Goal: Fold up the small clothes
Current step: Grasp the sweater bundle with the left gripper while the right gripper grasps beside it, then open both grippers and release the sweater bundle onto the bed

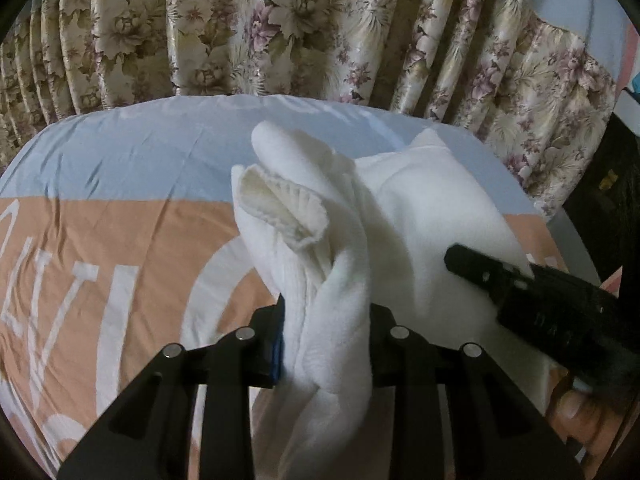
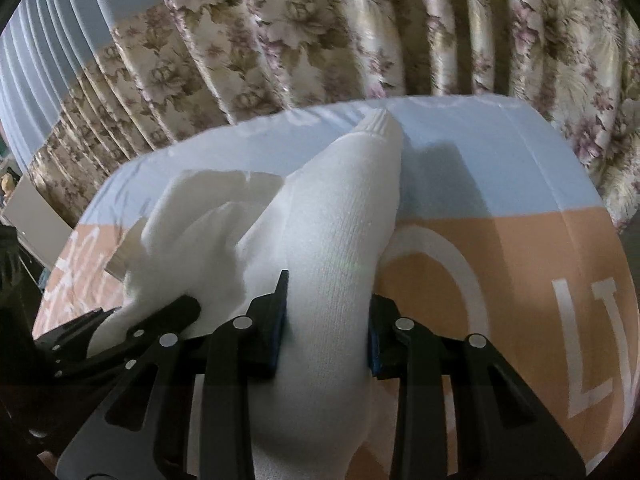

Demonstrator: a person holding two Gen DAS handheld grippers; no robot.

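White knitted socks (image 1: 332, 240) hang bunched above the orange and pale blue bedsheet (image 1: 120, 248). My left gripper (image 1: 326, 344) is shut on the ribbed cuff end, whose open mouth curls up to the left. My right gripper (image 2: 328, 332) is shut on the other end of the white socks (image 2: 332, 232), whose toe points toward the curtain. In the left wrist view the right gripper (image 1: 532, 292) shows as a black bar against the fabric on the right. In the right wrist view the left gripper (image 2: 132, 332) lies low on the left, touching the fabric.
A floral curtain (image 1: 280, 28) hangs behind the bed's far edge. The bedsheet (image 2: 520, 248) carries large white letters and a ring. Dark furniture (image 1: 604, 184) stands at the right of the bed. A hand (image 1: 580, 420) shows at the lower right.
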